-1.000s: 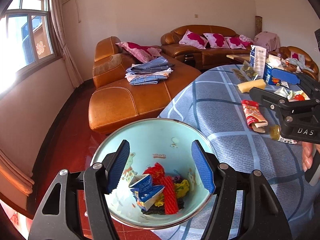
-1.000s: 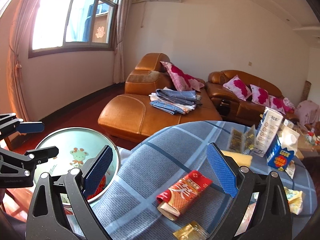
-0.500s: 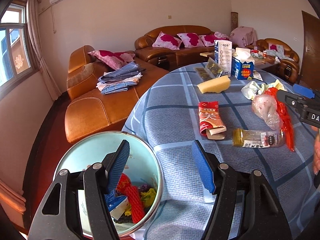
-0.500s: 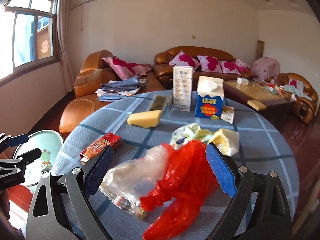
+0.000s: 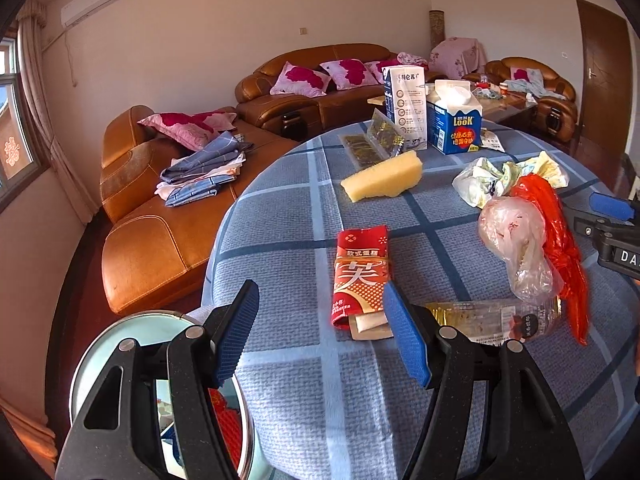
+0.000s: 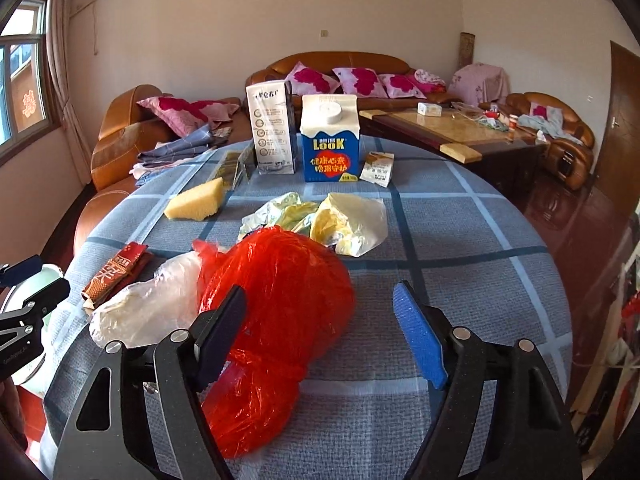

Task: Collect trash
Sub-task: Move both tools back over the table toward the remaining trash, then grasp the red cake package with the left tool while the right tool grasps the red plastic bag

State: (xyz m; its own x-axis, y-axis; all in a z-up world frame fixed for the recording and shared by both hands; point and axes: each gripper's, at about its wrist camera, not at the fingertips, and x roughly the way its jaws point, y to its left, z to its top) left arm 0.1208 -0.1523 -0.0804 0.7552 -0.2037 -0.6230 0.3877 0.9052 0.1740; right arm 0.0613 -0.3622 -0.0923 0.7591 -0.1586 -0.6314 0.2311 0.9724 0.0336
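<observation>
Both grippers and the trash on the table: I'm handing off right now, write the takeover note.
Left gripper: open, holds nothing, over the table edge near the red snack wrapper.
Right gripper: jaws closing around the red plastic bag; the right pad is not on it yet.
Basin: off the table's edge by the left gripper, already holding some trash.
Left on the table: clear plastic bag, crumpled wrappers, yellow sponge, long clear packet, two cartons at the far side.
Next: probably finish the grip on the red bag and carry it to the basin.
</observation>
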